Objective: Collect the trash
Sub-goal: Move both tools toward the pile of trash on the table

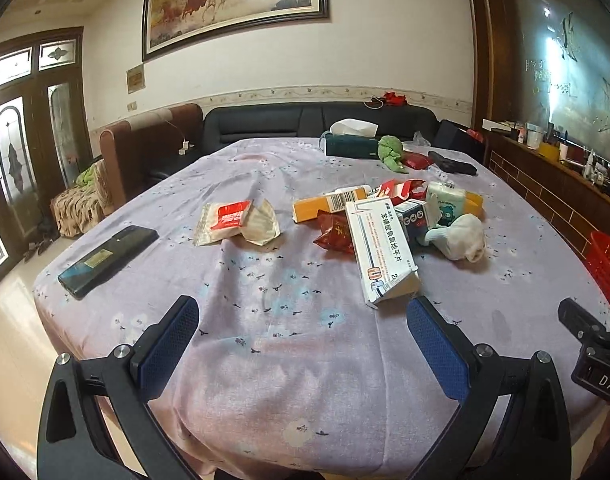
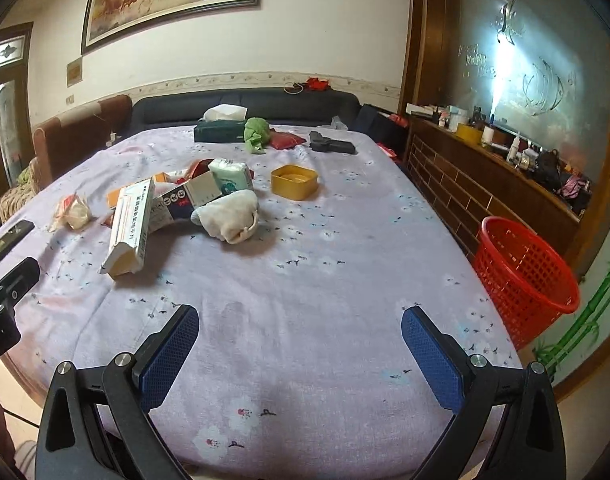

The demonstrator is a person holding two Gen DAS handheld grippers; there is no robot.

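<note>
A heap of trash lies mid-table: a white medicine box (image 1: pixel 385 248) (image 2: pixel 131 224), a red snack wrapper (image 1: pixel 337 234), an orange carton (image 1: pixel 329 205), a dark small box (image 1: pixel 415 220) (image 2: pixel 181 200), a tissue pack (image 1: pixel 445 200) (image 2: pixel 231 176) and a crumpled white wad (image 1: pixel 463 236) (image 2: pixel 229 218). A torn beige and red packet (image 1: pixel 239 222) (image 2: pixel 71 212) lies apart to the left. A red mesh basket (image 2: pixel 525 276) (image 1: pixel 609 264) stands beside the table's right edge. My left gripper (image 1: pixel 303 316) hangs open, short of the medicine box. My right gripper (image 2: pixel 301 324) is open over bare cloth.
A lilac flowered cloth (image 1: pixel 289 320) (image 2: pixel 305 264) covers the table. On it lie a black phone (image 1: pixel 107 260), a yellow tub (image 2: pixel 295 181), a tissue box (image 2: pixel 221 128), a green rag (image 2: pixel 257 134), a red pouch (image 2: pixel 285 141) and a black case (image 2: pixel 331 145). Sofas stand behind.
</note>
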